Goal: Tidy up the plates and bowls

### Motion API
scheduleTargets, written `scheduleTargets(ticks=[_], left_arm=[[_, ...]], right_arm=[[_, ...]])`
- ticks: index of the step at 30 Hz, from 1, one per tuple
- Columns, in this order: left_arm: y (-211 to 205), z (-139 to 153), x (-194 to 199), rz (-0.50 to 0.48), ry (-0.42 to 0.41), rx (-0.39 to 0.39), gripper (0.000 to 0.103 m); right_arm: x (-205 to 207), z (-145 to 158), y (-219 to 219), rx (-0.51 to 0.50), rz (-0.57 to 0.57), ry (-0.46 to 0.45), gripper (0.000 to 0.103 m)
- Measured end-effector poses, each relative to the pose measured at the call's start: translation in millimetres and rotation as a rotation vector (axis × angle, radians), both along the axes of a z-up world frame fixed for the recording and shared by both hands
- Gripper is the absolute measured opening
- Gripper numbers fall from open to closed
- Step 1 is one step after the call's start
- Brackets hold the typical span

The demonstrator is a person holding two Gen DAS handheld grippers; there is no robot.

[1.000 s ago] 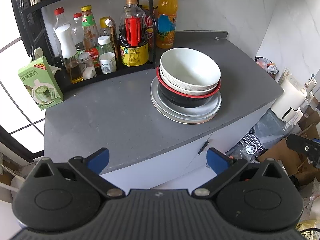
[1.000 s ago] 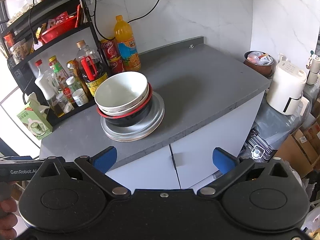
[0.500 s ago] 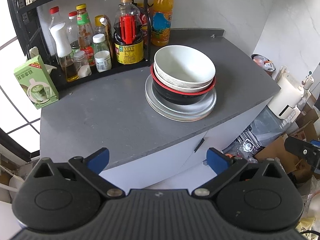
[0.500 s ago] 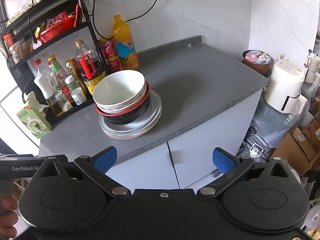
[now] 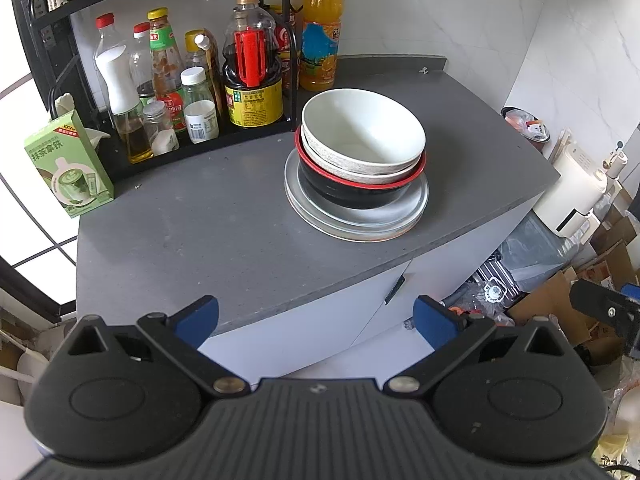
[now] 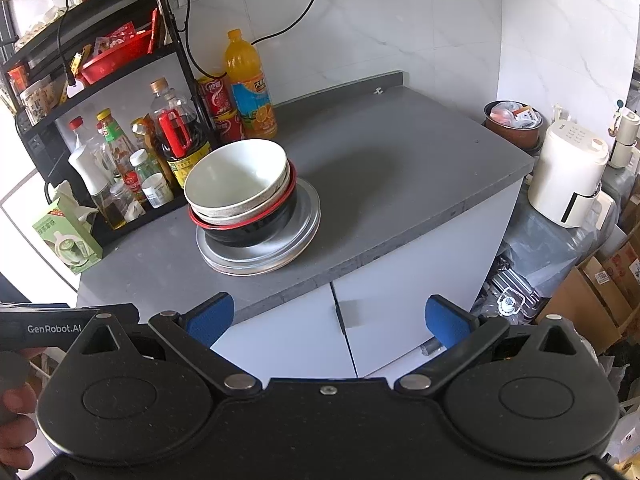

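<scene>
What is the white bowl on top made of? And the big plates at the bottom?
The white bowl looks like glazed ceramic or maybe melamine: smooth, matte cream inside, no sparkle. The plates at the bottom look like metal, probably steel: silvery grey with a dull shine and thin rims.

Grey countertop (image 5: 224, 240) over white cabinet doors (image 6: 400, 312). Resting directly on it: stack of metal plates (image 5: 356, 220) near the front edge, green carton (image 5: 68, 168) at the left edge, black bottle rack (image 5: 168, 148) along the back left, orange drink bottle (image 5: 320, 36) against the wall.
</scene>
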State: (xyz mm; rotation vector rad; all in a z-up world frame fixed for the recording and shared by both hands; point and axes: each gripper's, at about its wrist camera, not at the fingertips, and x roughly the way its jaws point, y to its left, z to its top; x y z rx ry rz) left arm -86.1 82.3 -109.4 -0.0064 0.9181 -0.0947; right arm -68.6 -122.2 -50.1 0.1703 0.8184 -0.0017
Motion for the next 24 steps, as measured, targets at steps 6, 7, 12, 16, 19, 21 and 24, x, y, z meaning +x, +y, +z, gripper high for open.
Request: scheduleTargets(ticks=[6, 7, 12, 16, 19, 21, 24], left_arm=[[-3.9, 1.2, 2.4, -0.004, 0.002, 0.004, 0.103], [-2.9, 0.9, 2.9, -0.005, 0.002, 0.005, 0.103], [-4.2, 1.6, 4.6, -0.006, -0.001, 0.006, 0.103], [-3.6, 3.2, 7.4, -0.003, -0.006, 0.003, 0.103], [-2.8, 4.1, 10.1, -0.001, -0.006, -0.001, 0.103], [-2.2, 5.2, 11.8, -0.004, -0.008, 0.0, 0.103], [-1.4, 6.5, 14.9, -0.005, -0.014, 0.004, 0.103]], right_arm=[[2.4, -1.2, -3.6, 0.011, -0.006, 0.004, 0.103], [2.3, -1.2, -3.9, 0.012, -0.007, 0.004, 0.103], [5.3, 0.4, -3.8, 0.01, -0.002, -0.003, 0.103], [7.5, 1.3, -1.4, 0.009, 0.001, -0.006, 0.103], [10.1, 2.6, 1.3, 0.005, 0.006, -0.008, 0.103], [12.1, 3.1, 2.8, 0.004, 0.007, -0.007, 0.103], [12.3, 3.2, 2.8, 0.008, 0.006, -0.006, 0.103]])
